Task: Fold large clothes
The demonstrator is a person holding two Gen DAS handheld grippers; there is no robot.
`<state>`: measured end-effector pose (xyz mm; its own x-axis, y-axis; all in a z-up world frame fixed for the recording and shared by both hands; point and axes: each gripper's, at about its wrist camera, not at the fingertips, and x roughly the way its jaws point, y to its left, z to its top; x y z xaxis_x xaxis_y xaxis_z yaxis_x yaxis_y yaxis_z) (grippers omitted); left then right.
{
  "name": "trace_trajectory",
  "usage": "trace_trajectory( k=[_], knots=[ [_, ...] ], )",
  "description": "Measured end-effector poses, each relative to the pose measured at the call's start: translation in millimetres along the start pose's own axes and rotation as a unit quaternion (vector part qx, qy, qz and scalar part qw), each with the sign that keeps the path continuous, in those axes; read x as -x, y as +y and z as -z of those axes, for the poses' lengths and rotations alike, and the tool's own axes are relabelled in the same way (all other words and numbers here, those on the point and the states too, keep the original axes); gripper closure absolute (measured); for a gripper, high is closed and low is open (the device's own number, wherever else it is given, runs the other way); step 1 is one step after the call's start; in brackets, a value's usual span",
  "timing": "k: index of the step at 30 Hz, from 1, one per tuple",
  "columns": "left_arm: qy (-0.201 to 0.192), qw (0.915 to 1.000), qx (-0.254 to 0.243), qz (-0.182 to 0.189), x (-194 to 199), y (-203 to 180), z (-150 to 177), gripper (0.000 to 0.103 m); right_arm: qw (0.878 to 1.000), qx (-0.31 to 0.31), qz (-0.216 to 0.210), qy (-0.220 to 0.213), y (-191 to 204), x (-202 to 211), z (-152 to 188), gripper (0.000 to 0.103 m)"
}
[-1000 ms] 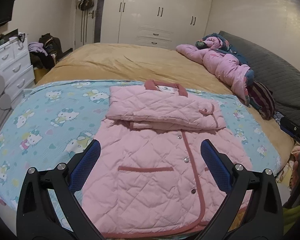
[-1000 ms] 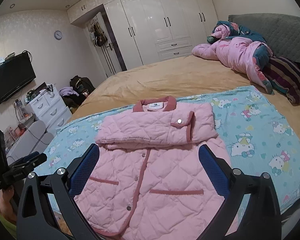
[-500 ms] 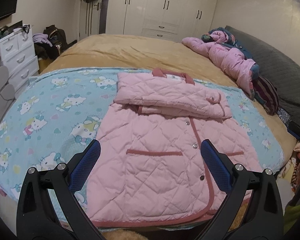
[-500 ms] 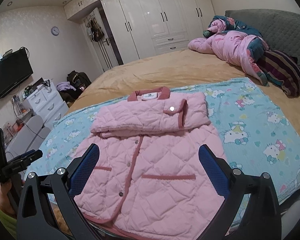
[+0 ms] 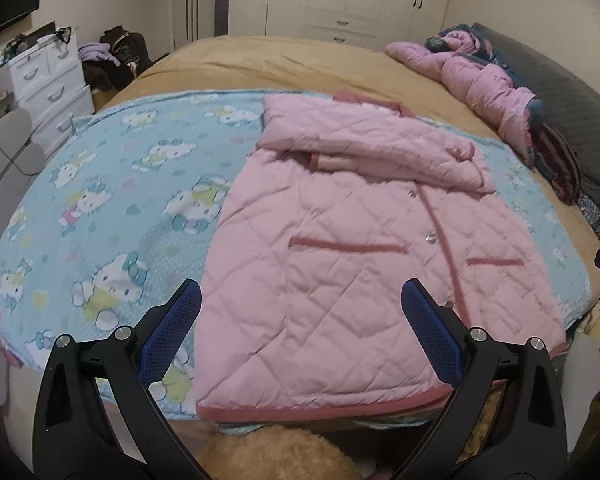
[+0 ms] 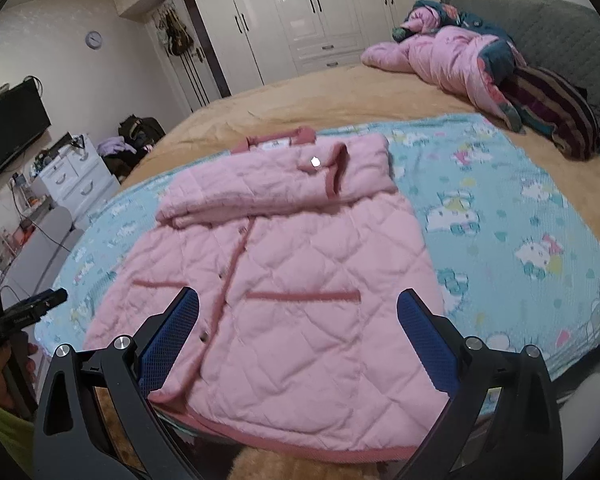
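Pink quilted jacket (image 5: 340, 264) lies sleeves-folded on the blanket (image 5: 112, 200) — both grippers (image 5: 300, 320) (image 6: 298, 324) gape wide, holding nothing.

- One pink quilted jacket (image 5: 340, 264) on one cartoon-print blue blanket (image 5: 112, 200), at bed's near edge
- Two wide-open grippers (image 5: 300, 316) (image 6: 298, 320)
- One pile of clothes (image 6: 480, 68) at bed's far right corner
- One white drawer chest (image 6: 76, 176)

Pink quilted jacket (image 5: 340, 272) with darker rose trim; light blue cartoon-cat blanket (image 5: 112, 216); tan bedspread (image 5: 260, 60); blue gripper pads (image 6: 172, 336).
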<state>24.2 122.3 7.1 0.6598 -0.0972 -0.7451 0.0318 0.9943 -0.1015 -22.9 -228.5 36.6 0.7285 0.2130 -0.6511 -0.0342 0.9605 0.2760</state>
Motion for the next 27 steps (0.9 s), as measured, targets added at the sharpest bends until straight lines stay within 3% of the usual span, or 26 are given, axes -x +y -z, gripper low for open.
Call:
trace_trajectory(
  k=[14,19,27],
  knots=[
    [0.044,0.9972,0.042,-0.045,-18.2,55.1,30.3,0.009,0.998,-0.031,0.014,0.047,-44.1,-21.0,39.5,0.004],
    [0.078,0.9946,0.060,-0.032,-37.7,69.8,44.8,0.009,0.997,-0.041,0.027,0.065,-60.1,-27.0,54.2,0.004],
    [0.130,0.9872,0.088,0.032,-73.2,80.1,67.2,0.009,0.995,-0.057,0.033,0.077,-76.4,-31.0,66.0,0.004]
  ],
)
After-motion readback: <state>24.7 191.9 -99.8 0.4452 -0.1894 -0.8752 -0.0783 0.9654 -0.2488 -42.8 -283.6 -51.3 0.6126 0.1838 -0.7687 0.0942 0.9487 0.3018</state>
